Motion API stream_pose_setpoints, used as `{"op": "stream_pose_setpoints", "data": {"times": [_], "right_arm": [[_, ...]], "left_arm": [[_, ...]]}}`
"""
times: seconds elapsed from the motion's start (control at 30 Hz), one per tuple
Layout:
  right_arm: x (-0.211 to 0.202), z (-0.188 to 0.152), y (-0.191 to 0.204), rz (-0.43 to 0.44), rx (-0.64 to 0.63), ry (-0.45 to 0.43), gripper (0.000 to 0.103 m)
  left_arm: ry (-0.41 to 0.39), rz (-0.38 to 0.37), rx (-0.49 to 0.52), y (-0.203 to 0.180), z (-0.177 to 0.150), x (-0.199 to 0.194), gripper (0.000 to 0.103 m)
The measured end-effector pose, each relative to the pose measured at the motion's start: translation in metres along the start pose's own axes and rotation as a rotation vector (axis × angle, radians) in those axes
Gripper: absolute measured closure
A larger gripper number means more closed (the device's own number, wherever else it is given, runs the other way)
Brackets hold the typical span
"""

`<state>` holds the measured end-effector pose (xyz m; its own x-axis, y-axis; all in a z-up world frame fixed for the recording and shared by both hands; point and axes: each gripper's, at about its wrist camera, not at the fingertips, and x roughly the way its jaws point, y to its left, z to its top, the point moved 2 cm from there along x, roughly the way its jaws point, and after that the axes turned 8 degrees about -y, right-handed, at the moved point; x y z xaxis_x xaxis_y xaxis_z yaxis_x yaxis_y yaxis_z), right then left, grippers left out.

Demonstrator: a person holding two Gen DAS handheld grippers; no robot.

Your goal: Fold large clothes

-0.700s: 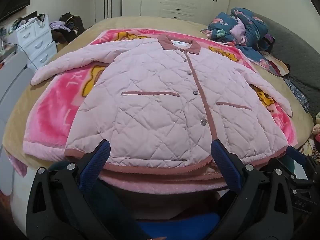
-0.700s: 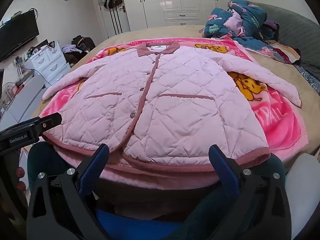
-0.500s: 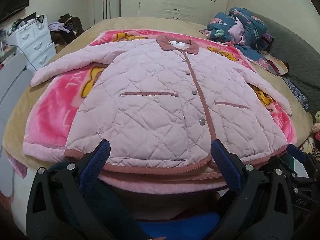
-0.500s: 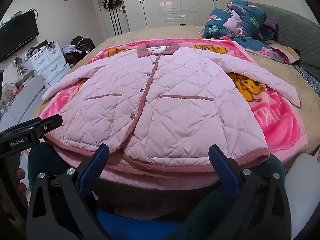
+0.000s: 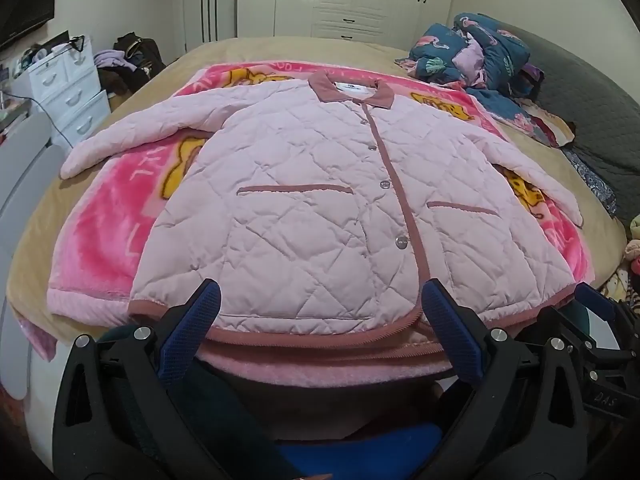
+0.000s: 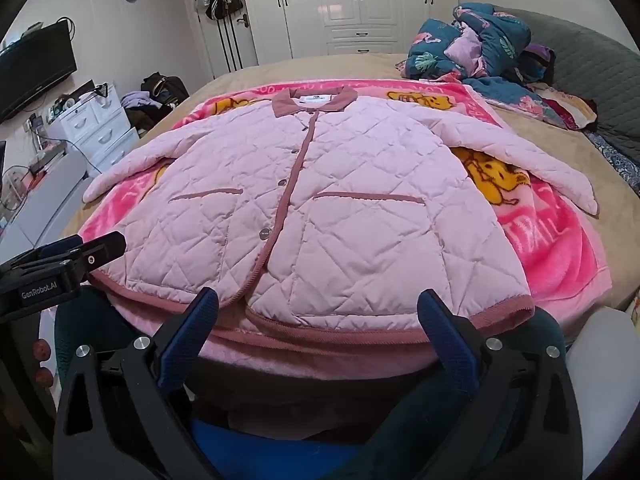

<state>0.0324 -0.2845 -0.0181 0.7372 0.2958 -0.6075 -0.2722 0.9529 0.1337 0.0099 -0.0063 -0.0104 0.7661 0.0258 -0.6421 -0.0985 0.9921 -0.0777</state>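
A pale pink quilted jacket [image 5: 320, 200] with dusty-rose trim lies flat and buttoned, front up, sleeves spread, on a bright pink cartoon blanket [image 5: 108, 224] on the bed. It also shows in the right wrist view [image 6: 340, 208]. My left gripper [image 5: 320, 320] is open and empty, just short of the jacket's hem, left of the button line. My right gripper [image 6: 318, 318] is open and empty, just short of the hem on the right half. The left gripper's body [image 6: 60, 268] shows at the left edge of the right wrist view.
A heap of dark teal patterned bedding [image 5: 480, 56] lies at the bed's far right, by a grey headboard [image 6: 592, 80]. White drawers [image 5: 68, 88] and bags stand left of the bed. White wardrobes [image 6: 360, 4] line the back wall.
Both views have crept very slightly forward and up over the jacket. The jacket has not moved and both grippers stay open.
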Motion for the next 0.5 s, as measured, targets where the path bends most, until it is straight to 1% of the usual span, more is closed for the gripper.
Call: {"op": "stream_pose_setpoints", "data": {"times": [0.5], "right_arm": [[-0.0003, 0.0003, 0.0006, 0.002, -0.001, 0.005, 0.004]], "left_arm": [[0.0, 0.001, 0.001, -0.0003, 0.0002, -0.0002, 0.009]]}}
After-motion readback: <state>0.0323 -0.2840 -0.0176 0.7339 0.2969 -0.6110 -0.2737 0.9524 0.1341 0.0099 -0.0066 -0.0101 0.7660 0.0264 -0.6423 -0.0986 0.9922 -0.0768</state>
